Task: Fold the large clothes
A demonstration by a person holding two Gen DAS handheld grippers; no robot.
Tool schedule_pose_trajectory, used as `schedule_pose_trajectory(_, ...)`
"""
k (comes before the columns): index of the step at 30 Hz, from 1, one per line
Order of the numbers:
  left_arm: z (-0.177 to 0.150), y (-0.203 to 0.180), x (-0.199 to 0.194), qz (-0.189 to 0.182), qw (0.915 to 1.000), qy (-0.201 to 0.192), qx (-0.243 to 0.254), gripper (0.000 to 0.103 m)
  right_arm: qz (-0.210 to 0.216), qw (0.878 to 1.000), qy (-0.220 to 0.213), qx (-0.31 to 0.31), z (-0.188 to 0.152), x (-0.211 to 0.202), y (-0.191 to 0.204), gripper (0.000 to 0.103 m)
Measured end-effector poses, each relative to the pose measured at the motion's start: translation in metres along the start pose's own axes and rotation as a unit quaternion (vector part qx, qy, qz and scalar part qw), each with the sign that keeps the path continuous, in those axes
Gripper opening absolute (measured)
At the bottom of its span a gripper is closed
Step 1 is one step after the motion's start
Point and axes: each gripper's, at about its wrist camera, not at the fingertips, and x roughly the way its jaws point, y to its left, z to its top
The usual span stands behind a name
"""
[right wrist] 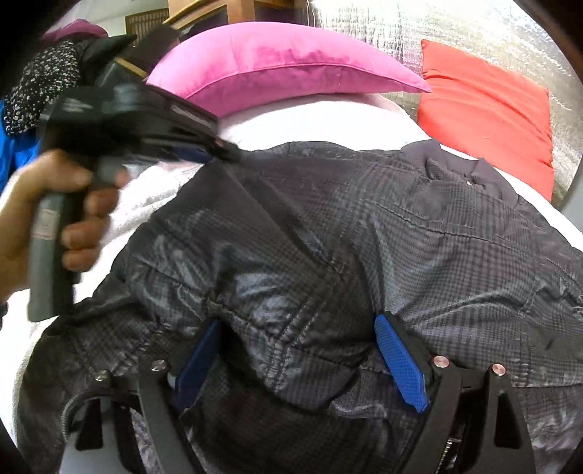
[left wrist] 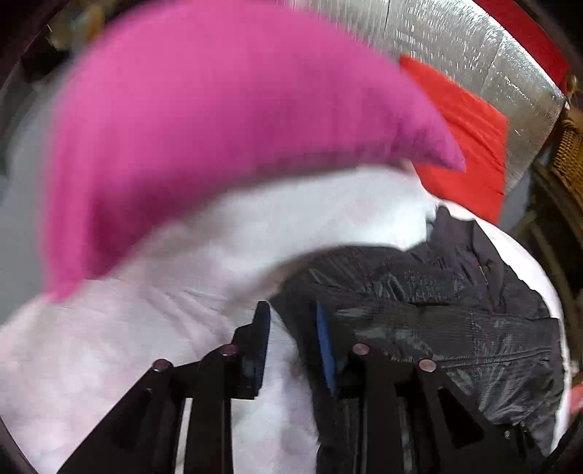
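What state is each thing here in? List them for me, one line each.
Dark checked padded jacket: spread out on the bed, not yet folded, collar toward the pillows.
White bed cover: rumpled, under the jacket.
Pink pillow: lying at the bed's head.
Red pillow: beside the pink one.
Left gripper: open, tips at the jacket's edge.
Right gripper: open wide, over the jacket.

- White bed cover (right wrist: 328, 120) fills the foreground of both views, wrinkled.
- Pink pillow (right wrist: 288, 73) lies at the head; red pillow (right wrist: 488, 109) beside it, to its right, leaning on the wall.
- Silver quilted foil sheet (left wrist: 462, 47) covers the wall behind the pillows.
- Wicker furniture (left wrist: 568, 153) at right edge in the left wrist view.
- Wooden furniture (right wrist: 226, 11) behind the pink pillow.
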Motion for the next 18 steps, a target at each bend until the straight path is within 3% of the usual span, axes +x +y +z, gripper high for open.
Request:
schedule_pose_trajectory(1,-0.003,-0.001,-0.012,0.005,0.9999,-0.012,0.006,0.037,0.001,1.0,0.001,0.0,0.0,0.0,0.0,0.089)
schedule_pose_trajectory(3,-0.011,-0.004,-0.031,0.009,0.9997,-0.021,0.01,0.057,0.006,1.0,0.003,-0.002,0.001,0.0,0.001,0.093)
schedule_pose_trajectory(6,-0.03,-0.012,-0.057,0.017,0.9995,-0.023,0.015,0.06,0.023,1.0,0.006,0.0,0.006,-0.004,-0.002,0.097)
schedule_pose_trajectory(10,-0.046,-0.039,-0.078,0.011,0.9988,-0.033,0.036,0.061,0.108,0.99,-0.017,0.085,0.007,-0.056,-0.039,0.094)
schedule_pose_trajectory(14,-0.061,-0.098,-0.087,-0.027,0.9963,-0.031,0.075,0.062,0.107,0.98,-0.074,0.152,-0.021,-0.135,-0.124,0.094)
schedule_pose_trajectory(16,-0.069,-0.138,-0.088,-0.06,0.9926,-0.03,0.101,0.062,0.082,0.973,-0.098,0.193,-0.037,-0.163,-0.17,0.094)
schedule_pose_trajectory(18,-0.079,-0.188,-0.08,-0.101,0.9864,-0.022,0.128,0.062,0.034,0.958,-0.116,0.261,-0.061,-0.187,-0.241,0.094)
